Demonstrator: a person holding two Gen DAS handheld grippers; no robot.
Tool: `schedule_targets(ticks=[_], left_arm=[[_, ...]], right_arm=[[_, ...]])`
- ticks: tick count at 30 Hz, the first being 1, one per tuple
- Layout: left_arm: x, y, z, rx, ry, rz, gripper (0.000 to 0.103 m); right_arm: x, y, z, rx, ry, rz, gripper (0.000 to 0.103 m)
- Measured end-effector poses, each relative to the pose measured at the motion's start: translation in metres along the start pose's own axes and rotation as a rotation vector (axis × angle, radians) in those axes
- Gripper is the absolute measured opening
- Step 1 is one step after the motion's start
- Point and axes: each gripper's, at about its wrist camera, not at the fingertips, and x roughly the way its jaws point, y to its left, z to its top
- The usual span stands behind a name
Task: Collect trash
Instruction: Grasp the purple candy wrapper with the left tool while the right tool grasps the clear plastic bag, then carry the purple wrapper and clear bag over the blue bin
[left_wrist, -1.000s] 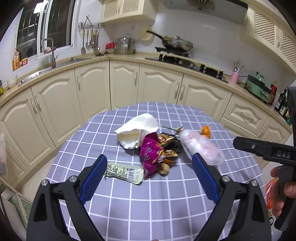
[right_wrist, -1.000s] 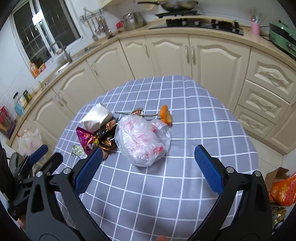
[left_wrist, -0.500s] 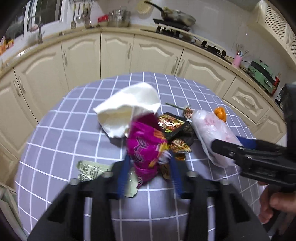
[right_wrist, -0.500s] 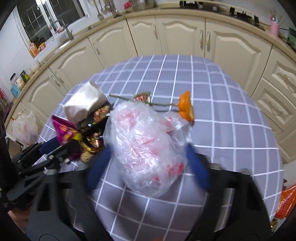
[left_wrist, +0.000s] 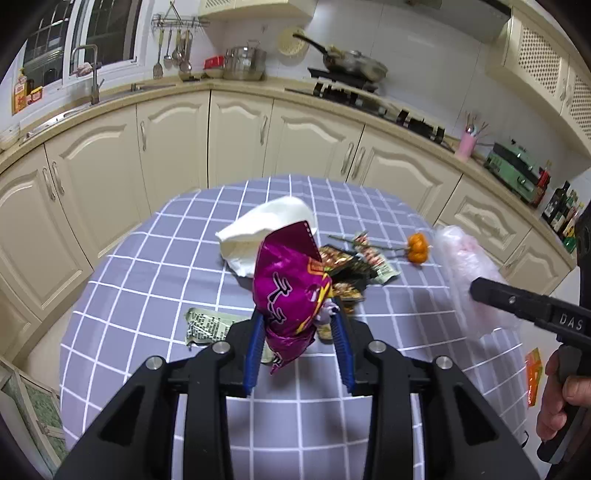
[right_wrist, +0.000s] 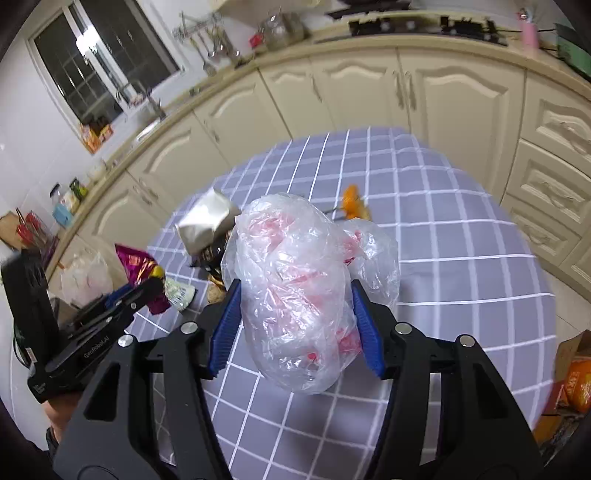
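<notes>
On the checked purple table (left_wrist: 147, 277) lies a pile of trash. My left gripper (left_wrist: 298, 321) is shut on a purple snack wrapper (left_wrist: 288, 280), which stands up between the blue pads. My right gripper (right_wrist: 295, 291) has its jaws closing on a clear plastic bag (right_wrist: 291, 258) with red print, and the pads press into its sides. A white crumpled paper bag (left_wrist: 266, 229), dark wrappers (left_wrist: 343, 266), a green-white wrapper (left_wrist: 207, 325) and an orange piece (left_wrist: 418, 248) stay on the cloth. The left gripper (right_wrist: 155, 286) with its wrapper (right_wrist: 136, 264) shows at the left of the right wrist view.
Cream kitchen cabinets (left_wrist: 240, 136) curve round behind the table. Orange packaging (right_wrist: 576, 380) sits in a box on the floor at the right. A filled plastic bag (right_wrist: 86, 277) lies on the floor at the left. A hand (left_wrist: 561, 398) holds the right gripper's handle.
Both grippers went from wide open to closed. The left one moved in and took the purple wrapper; the right one moved in and closed round the clear bag.
</notes>
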Motion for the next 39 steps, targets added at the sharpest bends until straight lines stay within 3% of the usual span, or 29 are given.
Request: schedule_targets(ticks=[11, 15, 19, 25, 31, 39], left_arm=[[-0.045, -0.065, 0.015, 0.086, -0.091, -0.1, 0.033], [-0.051, -0.109, 0.016, 0.154, -0.095, -0.172, 0.033], [-0.05, -0.162, 0.005, 0.236, -0.076, -0.267, 0.033], [-0.035, -0.256, -0.023, 0.367, -0.001, -0.42, 0.033], [-0.016, -0.342, -0.069, 0.503, 0.115, -0.543, 0.033], [0.028, -0.429, -0.152, 0.65, 0.343, -0.606, 0.033]], right_arm=[[-0.071, -0.024, -0.002, 0.046, -0.149, -0.029, 0.056], [-0.11, -0.054, -0.012, 0.098, -0.213, -0.081, 0.056], [-0.157, -0.102, -0.035, 0.187, -0.268, -0.187, 0.057], [-0.218, -0.179, -0.087, 0.374, -0.32, -0.344, 0.057], [-0.253, -0.254, -0.158, 0.59, -0.303, -0.473, 0.057], [-0.252, -0.318, -0.238, 0.798, -0.229, -0.519, 0.057]])
